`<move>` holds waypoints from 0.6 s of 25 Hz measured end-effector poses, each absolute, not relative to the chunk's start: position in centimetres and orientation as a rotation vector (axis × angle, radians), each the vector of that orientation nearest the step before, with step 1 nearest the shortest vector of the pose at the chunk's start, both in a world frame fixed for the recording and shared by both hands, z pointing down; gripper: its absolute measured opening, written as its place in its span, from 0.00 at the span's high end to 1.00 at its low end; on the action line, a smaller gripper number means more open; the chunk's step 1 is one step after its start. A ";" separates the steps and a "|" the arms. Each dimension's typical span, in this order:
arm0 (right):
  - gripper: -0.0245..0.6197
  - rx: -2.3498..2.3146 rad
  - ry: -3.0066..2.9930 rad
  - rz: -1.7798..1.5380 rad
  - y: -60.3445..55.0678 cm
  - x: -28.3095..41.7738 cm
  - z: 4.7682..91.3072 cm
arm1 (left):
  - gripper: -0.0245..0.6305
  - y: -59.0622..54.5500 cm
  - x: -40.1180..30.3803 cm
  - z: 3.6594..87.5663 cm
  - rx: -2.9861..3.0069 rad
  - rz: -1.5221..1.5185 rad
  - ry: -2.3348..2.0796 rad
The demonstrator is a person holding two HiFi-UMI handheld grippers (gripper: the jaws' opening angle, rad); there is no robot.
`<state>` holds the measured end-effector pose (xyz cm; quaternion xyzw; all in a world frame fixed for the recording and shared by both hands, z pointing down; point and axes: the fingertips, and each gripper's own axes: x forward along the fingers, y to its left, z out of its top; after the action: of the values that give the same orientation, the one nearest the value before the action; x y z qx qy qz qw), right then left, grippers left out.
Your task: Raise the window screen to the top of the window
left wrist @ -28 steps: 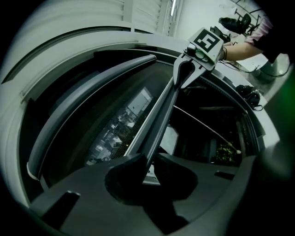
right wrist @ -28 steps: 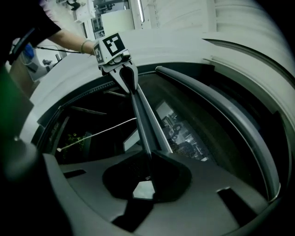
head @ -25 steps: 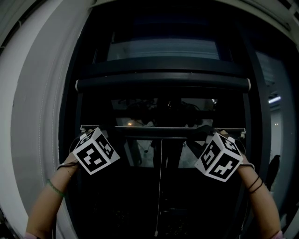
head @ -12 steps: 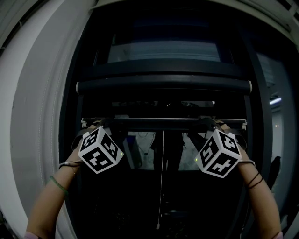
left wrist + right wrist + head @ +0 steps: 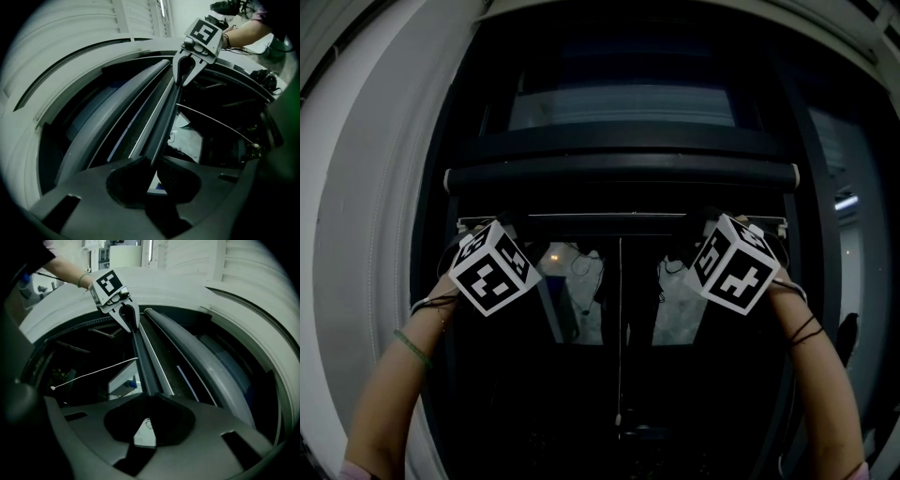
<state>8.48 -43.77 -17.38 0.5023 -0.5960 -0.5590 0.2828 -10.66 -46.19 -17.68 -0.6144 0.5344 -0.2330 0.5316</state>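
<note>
The window screen's dark bottom bar (image 5: 609,217) lies level just under the roller housing (image 5: 619,173) at the top of the dark window frame. My left gripper (image 5: 510,234) is shut on the bar's left end and my right gripper (image 5: 709,227) is shut on its right end. In the left gripper view the bar (image 5: 164,108) runs from my left gripper (image 5: 152,164) up to the right gripper (image 5: 187,70). In the right gripper view the bar (image 5: 143,357) runs from my right gripper (image 5: 149,397) to the left gripper (image 5: 125,317). A thin strip of mesh (image 5: 164,357) shows above the bar.
A white pull cord (image 5: 619,328) hangs from the bar's middle down to a small knob. The white window surround (image 5: 375,234) curves round the left side, and a second dark pane (image 5: 848,234) stands at the right. The glass below the bar shows dim reflections.
Both grippers have gone up with the bar held between them, from mid-window to just under the roller. The cord has risen with it, and more bare glass shows below.
</note>
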 end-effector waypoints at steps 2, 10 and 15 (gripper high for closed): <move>0.89 1.350 -1.622 -1.489 -43.8 8.1 -17.9 | 0.86 -46.0 -11.0 -18.2 -1.476 -0.548 1.284; 0.89 1.471 -1.669 -1.535 -43.4 8.3 -17.9 | 0.86 -45.7 -10.7 -18.2 -1.459 -0.336 1.310; 0.86 1.557 -1.791 -1.521 -42.8 8.5 -17.7 | 0.84 -44.6 -10.8 -17.9 -1.596 -0.176 1.315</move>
<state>8.52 -42.83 -17.67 0.5453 -0.6270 -0.5327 0.1606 -10.76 -44.63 -17.87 -0.6622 0.5457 -0.0729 0.5084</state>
